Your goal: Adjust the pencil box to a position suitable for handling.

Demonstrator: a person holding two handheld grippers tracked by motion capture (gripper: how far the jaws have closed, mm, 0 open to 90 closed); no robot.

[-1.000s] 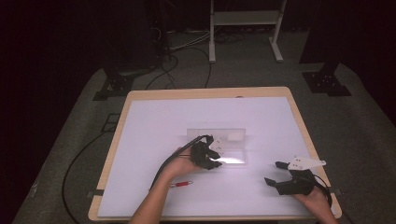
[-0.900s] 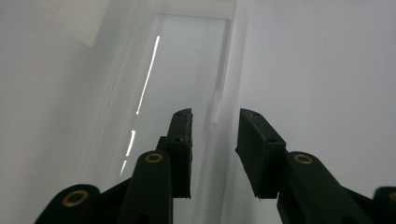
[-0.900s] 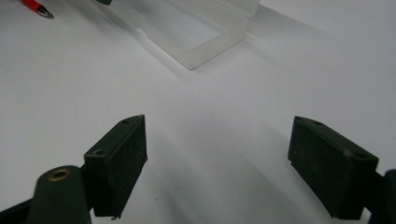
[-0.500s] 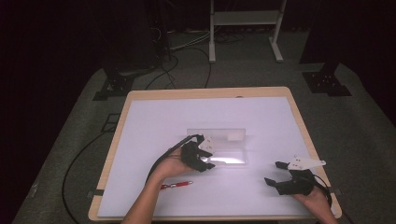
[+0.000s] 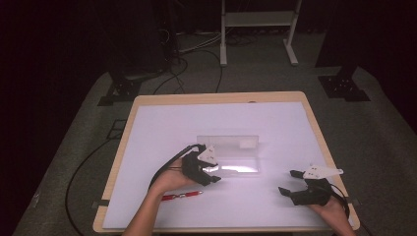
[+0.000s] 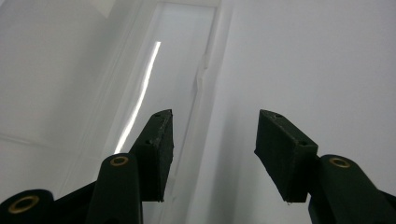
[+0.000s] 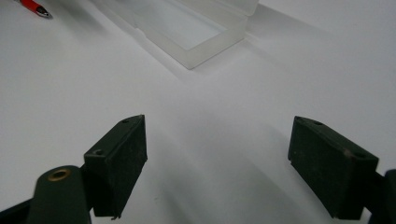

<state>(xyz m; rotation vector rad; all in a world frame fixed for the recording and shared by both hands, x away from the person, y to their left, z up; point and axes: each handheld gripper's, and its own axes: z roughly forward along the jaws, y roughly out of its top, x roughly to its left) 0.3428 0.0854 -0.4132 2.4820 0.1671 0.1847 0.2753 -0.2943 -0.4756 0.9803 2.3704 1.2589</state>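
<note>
Your left gripper [image 5: 212, 173] backing toward frame's lower left, jaws just opening, nothing between: clear plastic rectangular box [image 5: 231, 155] released. Right gripper [image 5: 289, 183] spread, empty. Red pen [image 5: 182, 195] likely next.

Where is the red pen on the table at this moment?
In the high view the red pen lies on the white table near its front edge, just below the person's left hand and apart from the clear box.
</note>
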